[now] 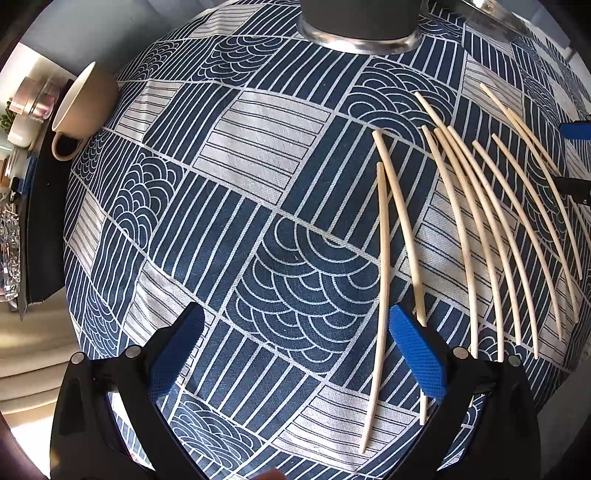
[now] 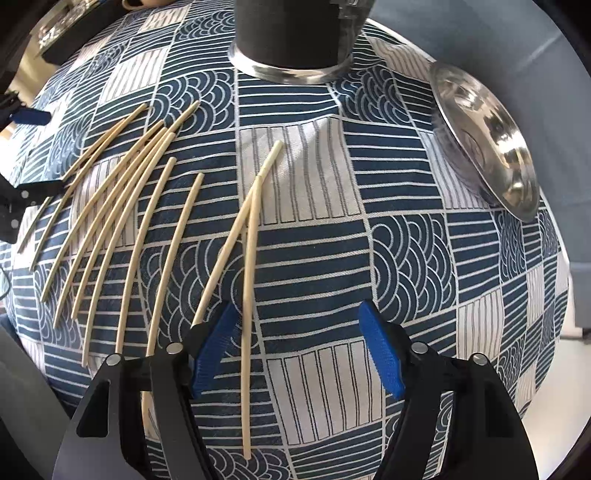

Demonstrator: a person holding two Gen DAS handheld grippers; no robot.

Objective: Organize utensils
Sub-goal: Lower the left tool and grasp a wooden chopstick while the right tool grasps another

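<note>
Hovering low over the desk [image 1: 258, 122], both claws stand wide and hold nothing: the left claw [image 1: 291, 354] sits just left of a pair of chopsticks [image 1: 384, 258], and the right claw [image 2: 299, 350] straddles the near end of a crossed pair [image 2: 249, 258]. The remaining chopsticks [image 2: 122, 206] lie fanned on the patterned cloth [image 2: 369, 258], with a dark cylindrical holder [image 2: 291, 33] at the far edge. These sticks look light, stiff and smooth, so they will likely roll or slip under a pinch. Taking one near its middle, pads square across it, seems safest. A mug [image 1: 81, 107] and steel bowl [image 2: 487, 140] stand aside.
</note>
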